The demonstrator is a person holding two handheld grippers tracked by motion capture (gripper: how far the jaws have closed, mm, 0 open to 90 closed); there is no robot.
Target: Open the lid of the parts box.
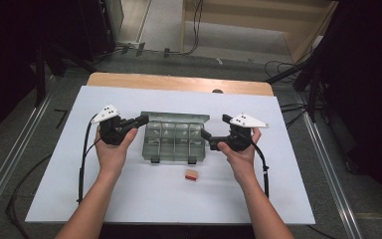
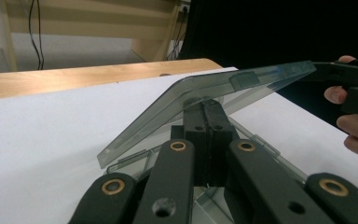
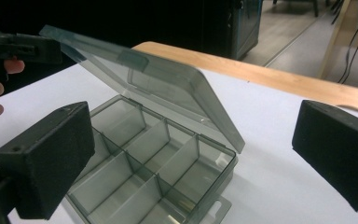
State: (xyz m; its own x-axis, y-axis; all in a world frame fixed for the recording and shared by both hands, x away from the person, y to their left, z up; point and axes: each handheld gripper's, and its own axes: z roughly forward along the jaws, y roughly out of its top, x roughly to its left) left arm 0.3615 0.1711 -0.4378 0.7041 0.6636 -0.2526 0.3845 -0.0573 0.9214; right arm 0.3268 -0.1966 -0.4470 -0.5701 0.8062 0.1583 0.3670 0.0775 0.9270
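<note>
A smoky transparent compartment box (image 1: 174, 142) sits near the middle of the white tabletop (image 1: 54, 164), its hinged lid (image 1: 176, 118) raised and tilted back over the far side. In the right gripper view the box (image 3: 154, 182) shows two rows of open compartments divided by thin walls, with the lid (image 3: 144, 79) slanting up above them.

The left tongs (image 1: 142, 119) reach in from the box's left and meet the lid's left corner. In the left gripper view their jaws are clenched together on the lid (image 2: 205, 88), whose edge runs across just above the pressed pads (image 2: 207, 119).

The right tongs (image 1: 206, 135) lie at the box's right edge, held by the right hand (image 1: 238, 152). In the right gripper view the jaws stand wide apart, released, with the box between and beyond them and nothing gripped.

A small orange and tan block (image 1: 191, 175) rests on the tabletop just in front of the box, apart from it, between the two forearms. The left hand (image 1: 112, 149) wraps the left tongs' body.
</note>
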